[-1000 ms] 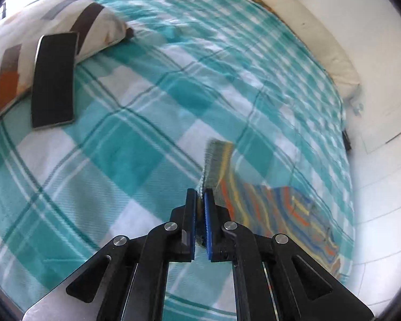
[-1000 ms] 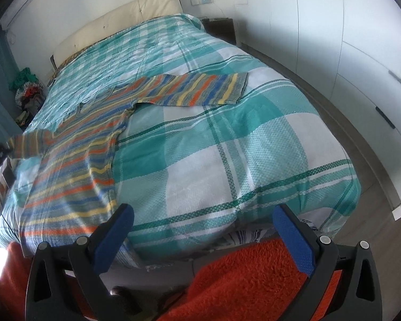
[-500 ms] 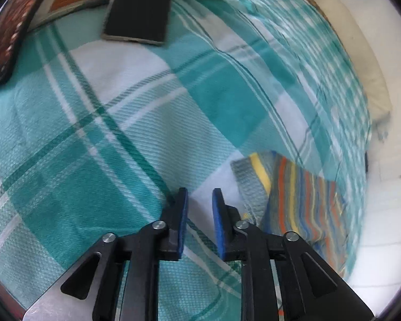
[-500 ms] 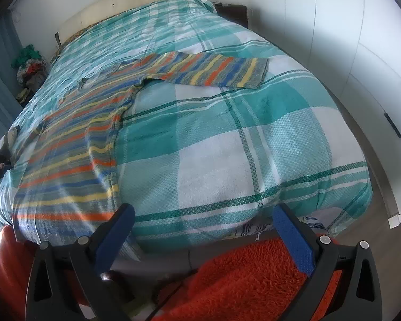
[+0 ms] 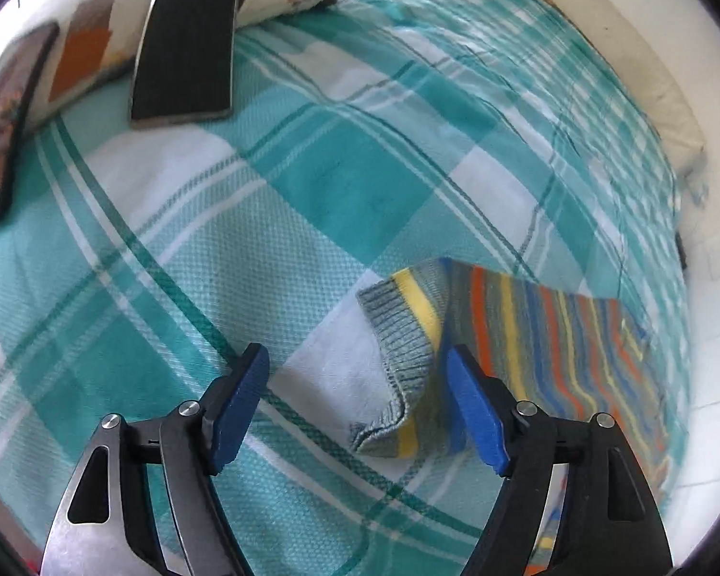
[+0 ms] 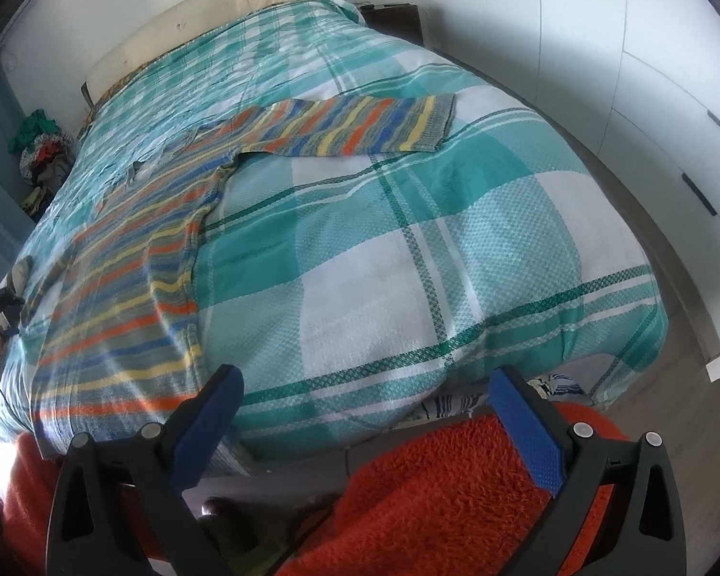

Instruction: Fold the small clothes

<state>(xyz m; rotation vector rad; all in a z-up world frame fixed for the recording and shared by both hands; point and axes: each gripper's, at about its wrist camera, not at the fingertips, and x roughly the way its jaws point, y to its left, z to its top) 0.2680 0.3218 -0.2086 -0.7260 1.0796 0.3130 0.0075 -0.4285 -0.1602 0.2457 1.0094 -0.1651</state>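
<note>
A striped knit sweater in orange, blue, yellow and grey lies spread flat on the teal checked bedspread. One sleeve stretches out to the right. In the left wrist view its other sleeve lies on the bed, with the grey cuff just ahead of the fingers. My left gripper is open and empty, just above the cuff. My right gripper is open and empty, held off the foot of the bed.
A patterned pillow with a dark flat device on it lies at the far left of the bed. An orange shaggy rug lies on the floor below the right gripper. White wardrobe doors stand to the right.
My left gripper let go of the sleeve cuff and opened wide; the cuff now lies on the bed. My right gripper moved slightly closer to the bed, still open.
</note>
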